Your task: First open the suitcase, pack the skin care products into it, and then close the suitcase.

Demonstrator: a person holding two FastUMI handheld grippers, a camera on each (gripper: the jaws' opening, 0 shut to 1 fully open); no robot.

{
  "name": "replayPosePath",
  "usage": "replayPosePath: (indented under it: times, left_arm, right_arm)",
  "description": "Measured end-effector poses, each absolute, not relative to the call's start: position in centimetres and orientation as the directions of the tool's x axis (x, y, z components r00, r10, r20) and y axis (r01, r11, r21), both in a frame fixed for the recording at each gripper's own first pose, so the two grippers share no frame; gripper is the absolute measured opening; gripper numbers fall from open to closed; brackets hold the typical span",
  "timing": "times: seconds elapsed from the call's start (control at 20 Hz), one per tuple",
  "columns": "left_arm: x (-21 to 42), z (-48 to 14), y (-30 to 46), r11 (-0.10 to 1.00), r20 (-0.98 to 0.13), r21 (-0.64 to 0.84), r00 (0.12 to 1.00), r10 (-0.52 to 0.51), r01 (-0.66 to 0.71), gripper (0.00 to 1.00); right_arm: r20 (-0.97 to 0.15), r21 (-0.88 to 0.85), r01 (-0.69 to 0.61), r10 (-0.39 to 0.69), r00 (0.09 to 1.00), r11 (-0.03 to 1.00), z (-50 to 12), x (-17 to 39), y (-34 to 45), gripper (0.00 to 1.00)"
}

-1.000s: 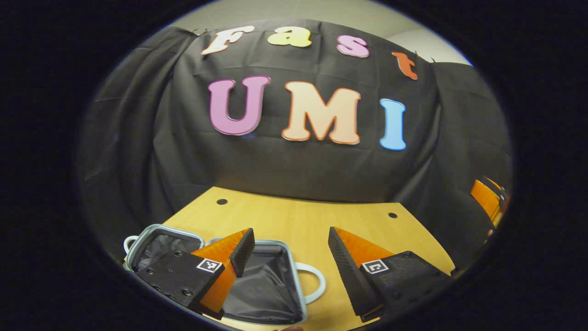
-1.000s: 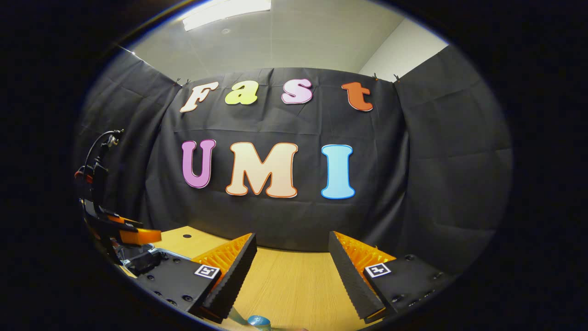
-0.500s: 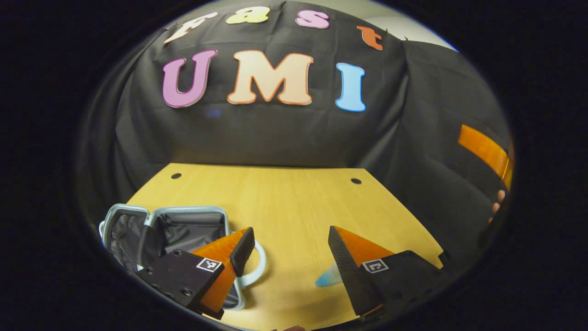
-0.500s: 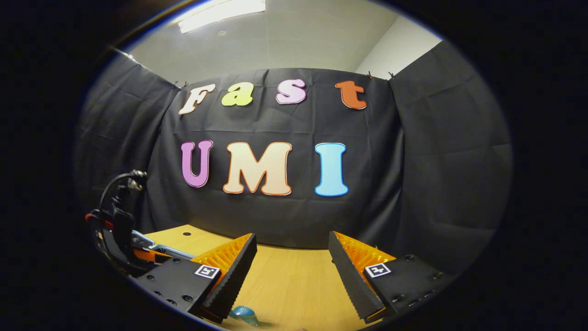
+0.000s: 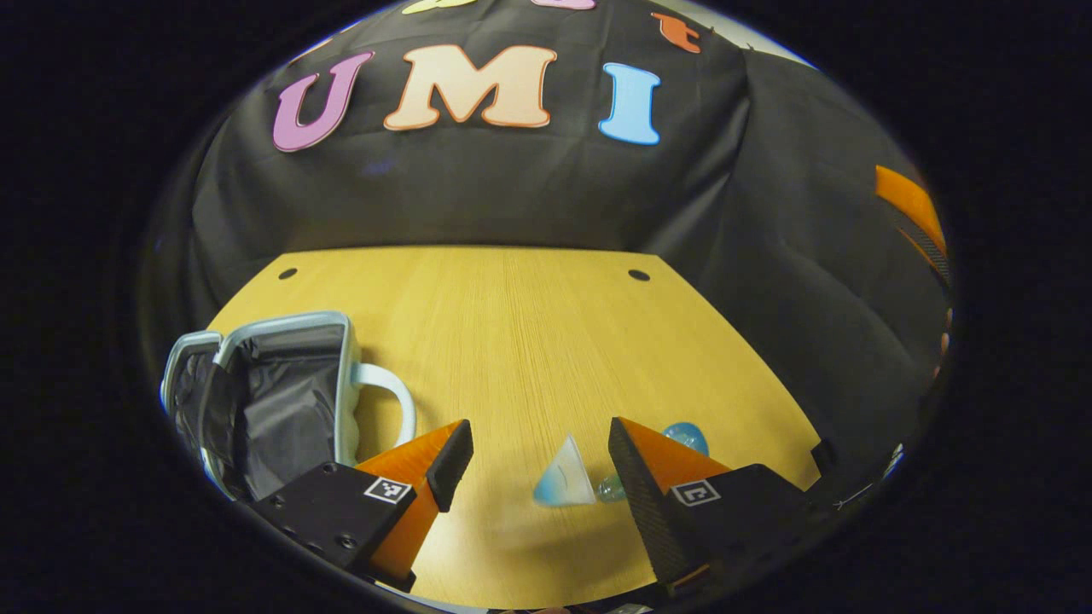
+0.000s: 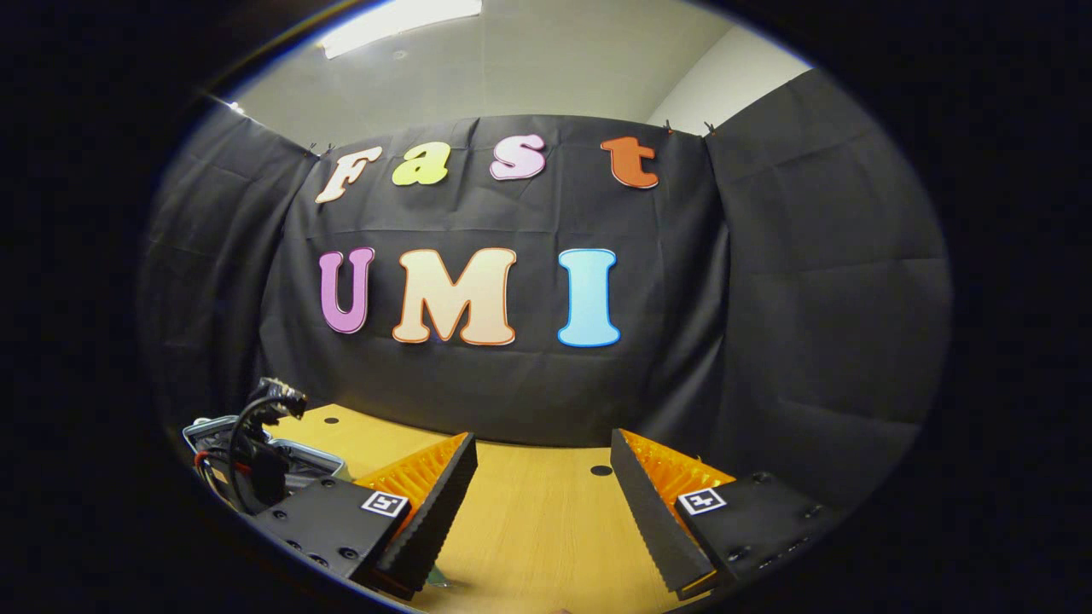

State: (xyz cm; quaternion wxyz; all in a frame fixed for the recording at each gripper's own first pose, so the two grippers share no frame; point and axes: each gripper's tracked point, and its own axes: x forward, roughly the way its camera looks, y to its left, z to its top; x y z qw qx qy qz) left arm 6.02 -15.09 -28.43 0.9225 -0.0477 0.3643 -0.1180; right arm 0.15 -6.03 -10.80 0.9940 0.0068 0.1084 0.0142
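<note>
Swung off the open suitcase (image 5: pixel 281 388) at the worktop's (image 5: pixel 512 315) left edge; left gripper (image 5: pixel 533 460) now spread, empty, framing the tube (image 5: pixel 563 476); packing next, probably.

Left gripper (image 5: pixel 539 465): two wedge fingers with ribbed inner pads, each on a black block with screw heads and a small square black-and-white marker. Right gripper (image 6: pixel 543 486): same build, sawtooth pad edges, ribbed wedge backs. In the right gripper view, left of its own fingers, the left gripper's body carries looped black cable and a red wire.
</note>
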Motion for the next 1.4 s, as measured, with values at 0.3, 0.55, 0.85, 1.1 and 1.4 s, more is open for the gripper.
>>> replayPosePath:
  times: [0.3,0.55,0.85,1.1,1.4]
  left_arm:
    - [4.8,-33.5,-16.3,0.955,-0.726,-0.250,0.622,-0.293,0.158,0.78]
    - [4.6,-35.8,-16.1,0.963,-0.770,-0.222,0.578,-0.270,0.155,0.50]
    - [5.2,-32.4,-15.6,0.945,-0.737,-0.268,0.592,-0.326,0.187,0.24]
    - [5.7,-28.3,-12.9,0.951,-0.703,-0.243,0.641,-0.309,0.191,0.23]
    - [5.2,-24.5,-10.0,0.962,-0.672,-0.224,0.691,-0.268,0.155,0.23]
  right_arm:
    - [-0.226,-0.014,-0.039,0.035,0.974,0.999,-11.0,0.2,-6.2,0.98]
    - [-0.241,0.014,-0.051,0.053,0.969,0.999,-11.5,0.1,-5.0,0.98]
    - [-0.278,0.034,-0.140,0.144,0.950,0.990,-14.2,-0.3,-0.5,0.98]
    - [-0.337,0.022,-0.251,0.243,0.909,0.968,-18.8,-1.2,4.4,0.99]
    - [-0.443,0.015,-0.334,0.306,0.843,0.943,-25.6,-3.0,7.6,0.99]
